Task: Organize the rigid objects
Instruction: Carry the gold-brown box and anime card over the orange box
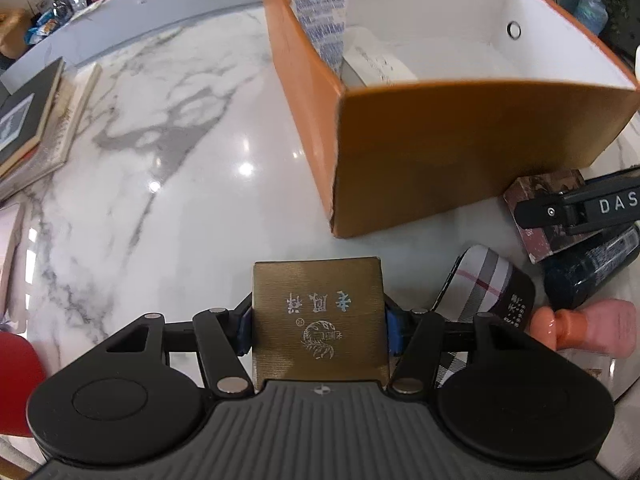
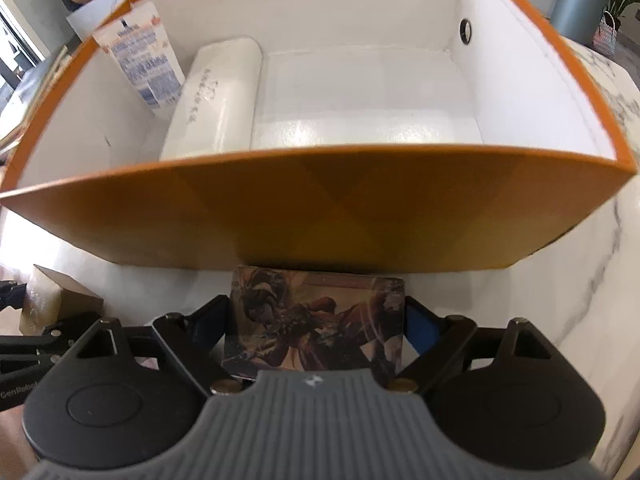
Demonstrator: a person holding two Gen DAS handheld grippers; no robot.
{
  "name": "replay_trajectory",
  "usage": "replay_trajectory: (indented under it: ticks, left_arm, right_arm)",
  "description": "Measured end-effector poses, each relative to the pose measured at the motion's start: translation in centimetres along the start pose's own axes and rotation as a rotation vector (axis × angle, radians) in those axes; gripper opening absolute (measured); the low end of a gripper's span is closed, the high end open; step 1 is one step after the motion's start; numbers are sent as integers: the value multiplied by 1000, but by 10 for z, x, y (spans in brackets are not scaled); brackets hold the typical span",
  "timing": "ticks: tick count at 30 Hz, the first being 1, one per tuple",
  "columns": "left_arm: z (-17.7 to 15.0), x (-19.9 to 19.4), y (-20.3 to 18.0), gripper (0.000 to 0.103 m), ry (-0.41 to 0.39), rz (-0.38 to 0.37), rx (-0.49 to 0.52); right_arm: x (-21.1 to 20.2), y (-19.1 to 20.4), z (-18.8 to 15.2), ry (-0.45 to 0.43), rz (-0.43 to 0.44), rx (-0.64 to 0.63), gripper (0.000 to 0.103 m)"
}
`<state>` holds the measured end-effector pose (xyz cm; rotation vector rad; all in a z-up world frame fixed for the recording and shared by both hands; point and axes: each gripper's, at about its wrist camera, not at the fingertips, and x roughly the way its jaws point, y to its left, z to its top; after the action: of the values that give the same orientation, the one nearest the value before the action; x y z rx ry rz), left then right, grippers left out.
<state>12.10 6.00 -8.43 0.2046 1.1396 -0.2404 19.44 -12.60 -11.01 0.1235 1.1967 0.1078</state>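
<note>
- Orange cardboard is what both my views look toward: the open box point(image 1: 460, 152) fills the upper right of the left wrist view and the whole upper half of the right wrist view point(image 2: 320, 220), so each load has to go up and over the near wall.
- My left tongs point(image 1: 318, 328) sit at lower centre of their view, with the gold box point(image 1: 318, 312) between them; the blue pads point(image 1: 394, 334) appear to press its two sides, so I judge it gripped (its printed face turned up at the camera).
- My right tongs point(image 2: 318, 332) sit closed in on the picture box point(image 2: 316, 324), which lies just below the orange wall; the left pad looks to be on its edge, the right one I cannot quite confirm.
- Nearer to the drop is the right one, I judge: its load lies almost against the wall, with free white floor straight ahead, right of the white case point(image 2: 216, 100) and the tube point(image 2: 144, 68).
- Left in a heap at the right edge of the left view, on the marble worktop point(image 1: 160, 160): a plaid case point(image 1: 480, 280), a dark bottle point(image 1: 592, 268) and a pink bottle point(image 1: 592, 328).
</note>
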Motion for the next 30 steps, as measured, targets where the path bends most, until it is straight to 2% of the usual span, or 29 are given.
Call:
replay_trajectory:
  ticks: [9, 18, 24, 30]
  left_arm:
    - [10, -60, -2, 67, -119, -20, 2]
    - [44, -120, -15, 67, -261, -68, 12]
    - [72, -131, -20, 67, -325, -77, 21]
    - [99, -116, -24, 67, -303, -88, 38]
  right_arm:
    - [-52, 3, -4, -83, 40, -24, 88]
    - [-119, 16, -1, -174, 87, -87, 88]
    - [-159, 21, 15, -277, 102, -107, 88]
    - [-158, 14, 47, -320, 78, -70, 88]
